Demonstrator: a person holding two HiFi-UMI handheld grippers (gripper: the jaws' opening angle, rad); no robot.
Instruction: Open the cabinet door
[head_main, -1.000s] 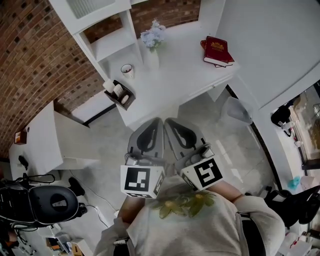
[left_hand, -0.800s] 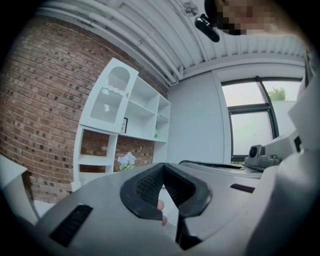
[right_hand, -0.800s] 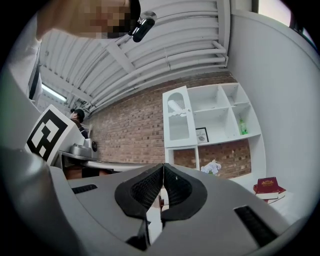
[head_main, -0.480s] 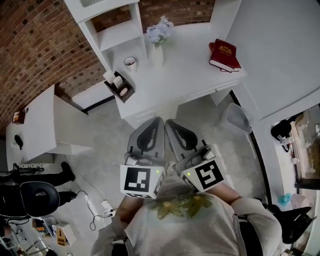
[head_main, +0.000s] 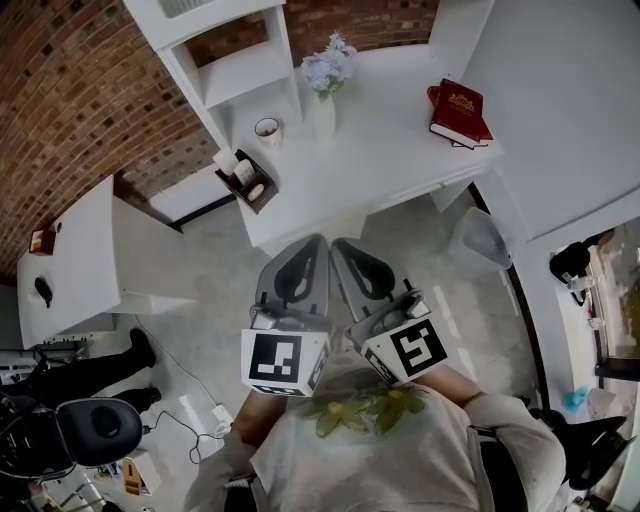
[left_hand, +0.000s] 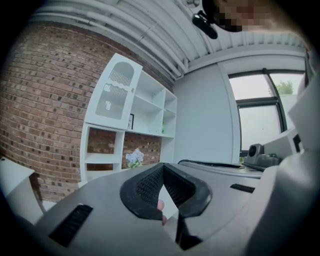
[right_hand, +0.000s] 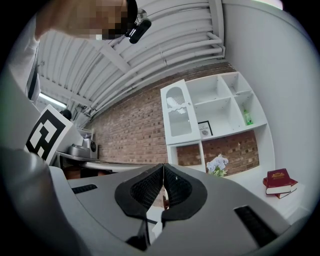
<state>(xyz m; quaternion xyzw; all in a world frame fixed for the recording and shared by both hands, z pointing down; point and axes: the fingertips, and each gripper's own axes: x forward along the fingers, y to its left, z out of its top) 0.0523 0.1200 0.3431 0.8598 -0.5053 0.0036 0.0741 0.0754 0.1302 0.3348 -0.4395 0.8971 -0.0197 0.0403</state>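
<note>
Left gripper (head_main: 316, 243): jaws pressed together, holding nothing.
Right gripper (head_main: 337, 245): jaws pressed together too, empty.
Cabinet door (right_hand: 177, 112): shut, up high, far ahead of the 2 grippers, past the tabletop (head_main: 380, 130).
Flowers (head_main: 328, 68): on the tabletop, ahead of the grippers.

I read the left gripper (head_main: 318, 242) and right gripper (head_main: 336, 243) as smooth, matt grey plastic shells. Their pads (right_hand: 147, 191) are black with a fine ribbed texture. The brick wall (head_main: 80, 100) is rough and matt. The shelf unit (head_main: 245, 75) and desk (head_main: 380, 150) are smooth, matt white. The cabinet door (right_hand: 178, 118) has a white frame around a translucent pane. The book (head_main: 460, 112) has a dark red, slightly glossy cover.
</note>
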